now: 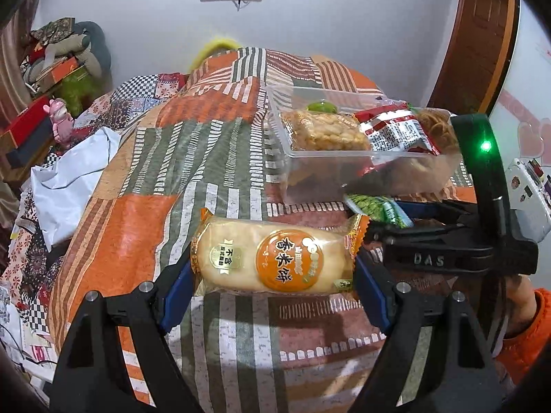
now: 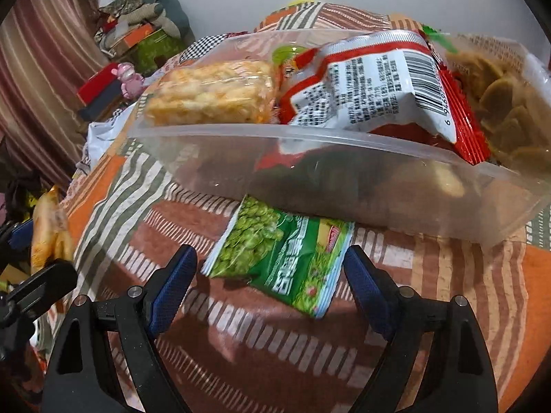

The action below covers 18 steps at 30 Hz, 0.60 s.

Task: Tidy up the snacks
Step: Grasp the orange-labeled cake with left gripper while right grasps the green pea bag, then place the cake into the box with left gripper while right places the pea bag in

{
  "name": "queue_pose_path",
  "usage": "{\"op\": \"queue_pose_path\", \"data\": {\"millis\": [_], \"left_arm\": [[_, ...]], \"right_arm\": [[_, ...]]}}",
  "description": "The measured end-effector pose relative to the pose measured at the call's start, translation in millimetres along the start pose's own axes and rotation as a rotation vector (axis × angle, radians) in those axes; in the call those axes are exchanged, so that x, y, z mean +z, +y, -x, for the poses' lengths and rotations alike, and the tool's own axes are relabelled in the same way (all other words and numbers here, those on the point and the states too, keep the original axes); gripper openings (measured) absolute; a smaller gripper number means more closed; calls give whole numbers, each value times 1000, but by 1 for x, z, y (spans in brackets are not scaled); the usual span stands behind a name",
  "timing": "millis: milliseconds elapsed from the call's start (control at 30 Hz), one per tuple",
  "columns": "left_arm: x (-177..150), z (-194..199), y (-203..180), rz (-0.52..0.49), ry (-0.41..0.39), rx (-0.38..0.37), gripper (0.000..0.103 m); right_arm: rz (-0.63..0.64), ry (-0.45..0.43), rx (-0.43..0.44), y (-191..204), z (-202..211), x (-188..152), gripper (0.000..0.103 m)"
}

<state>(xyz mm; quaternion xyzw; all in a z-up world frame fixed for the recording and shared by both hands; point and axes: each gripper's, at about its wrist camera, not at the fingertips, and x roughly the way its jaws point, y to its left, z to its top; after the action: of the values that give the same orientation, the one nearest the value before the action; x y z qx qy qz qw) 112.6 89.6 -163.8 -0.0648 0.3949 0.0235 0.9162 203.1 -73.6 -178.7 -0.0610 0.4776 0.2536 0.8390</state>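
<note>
Left gripper (image 1: 275, 275): grasps rice cracker pack (image 1: 275, 261).
Right gripper (image 2: 268, 275): released around green pea packet (image 2: 279, 261).
Risk: packet may slide under clear container (image 2: 344, 186).

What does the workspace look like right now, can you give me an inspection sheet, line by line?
Surface: patchwork bedspread, striped.
Job's things: clear plastic box holding packets; rice cracker pack; green pea packet lying before the box.
Clutter: white bag, pink toy.
Grippers: left gripper shut on rice cracker pack; right gripper open around green pea packet.
Cables: nothing seen on the bedspread.
Surroundings: piled boxes, wooden door frame.
</note>
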Motion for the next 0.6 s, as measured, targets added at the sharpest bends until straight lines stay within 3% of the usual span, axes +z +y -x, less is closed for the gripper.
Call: {"op": "queue_pose_path", "data": {"millis": [133,300,600], "left_arm": [[3,-1,-6,-13,-4,-2,82],[11,3,-12,-19,-28,-11,82],[39,16,-21,-17,-90,-28,82]], "right_arm": [[-15,-5,66,-10,10,-3,48],[17,-27,48,-13,26,-10,41],[26,-150,64,-19,83,-15,40]]}}
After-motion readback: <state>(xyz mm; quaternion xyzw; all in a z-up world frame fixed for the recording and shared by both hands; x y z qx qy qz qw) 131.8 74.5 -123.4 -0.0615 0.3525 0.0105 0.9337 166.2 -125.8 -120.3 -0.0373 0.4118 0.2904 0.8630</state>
